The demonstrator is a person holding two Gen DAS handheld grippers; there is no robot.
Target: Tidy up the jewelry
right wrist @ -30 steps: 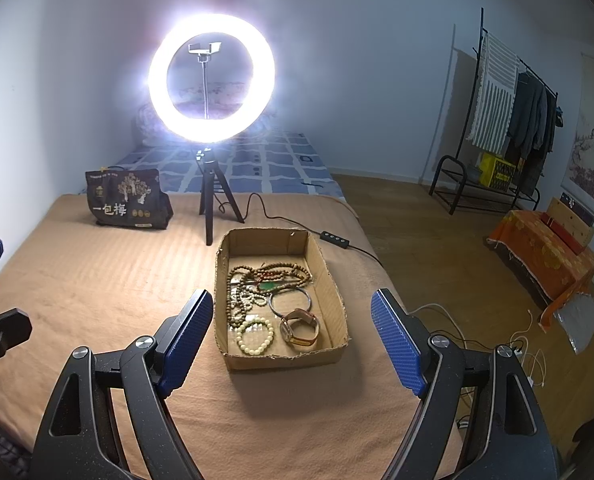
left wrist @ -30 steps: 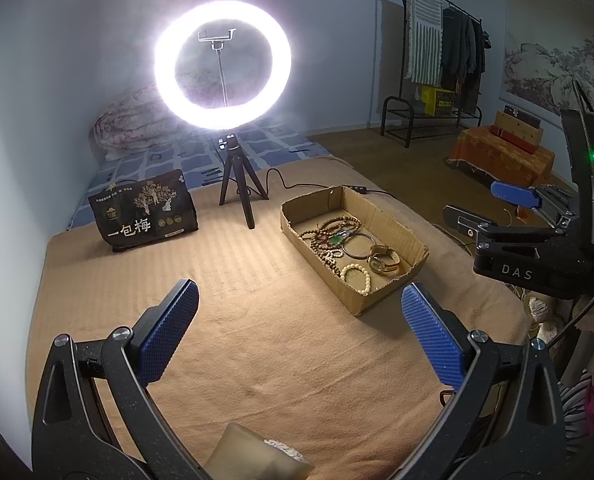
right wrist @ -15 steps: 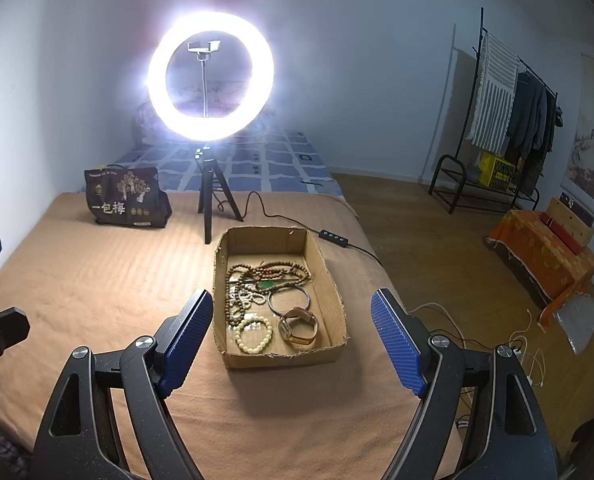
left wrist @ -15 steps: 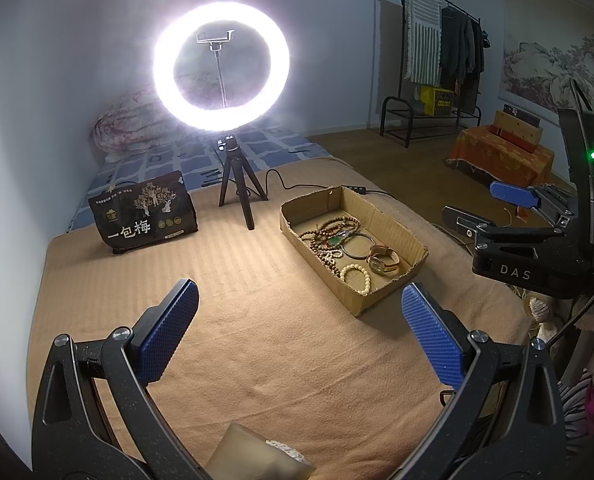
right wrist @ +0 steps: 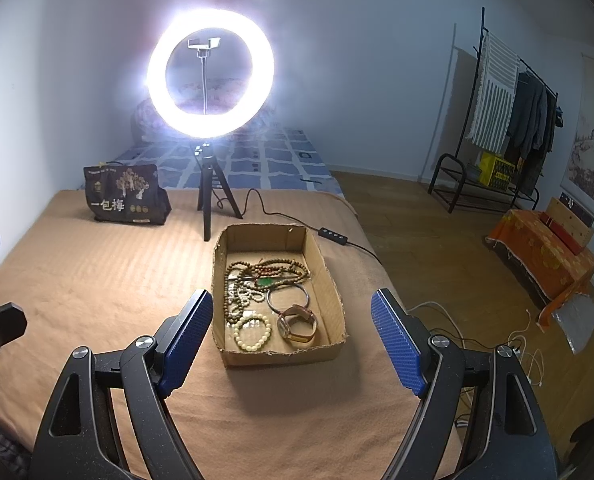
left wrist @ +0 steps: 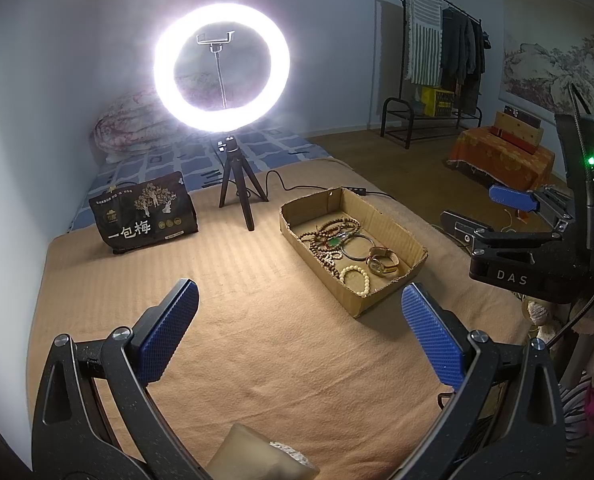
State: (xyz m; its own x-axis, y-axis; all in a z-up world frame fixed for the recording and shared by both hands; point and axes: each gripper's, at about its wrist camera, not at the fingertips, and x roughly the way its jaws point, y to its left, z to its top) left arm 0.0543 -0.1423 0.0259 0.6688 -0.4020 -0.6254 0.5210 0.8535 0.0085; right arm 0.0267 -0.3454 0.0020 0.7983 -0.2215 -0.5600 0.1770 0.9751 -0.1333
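Nothing moved since before: both hand-held grippers (left wrist: pixel 297 340) (right wrist: pixel 291 344) wide, empty; "一包梅" on black bag (left wrist: pixel 145 214), "DAS" on right hand-held gripper (left wrist: pixel 513 276).

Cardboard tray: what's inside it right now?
Inside the cardboard tray: tangled bead necklaces, a green pendant, a metal bangle, a wristwatch and a cream bead bracelet. Anything beneath the bead tangle is hidden.

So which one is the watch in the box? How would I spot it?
Find the shallow cardboard box on the tan blanket in front of the ring light. Look in its near right corner: the watch lies there beside a cream bead bracelet. It alone has a round dial and a flat band, not beads.
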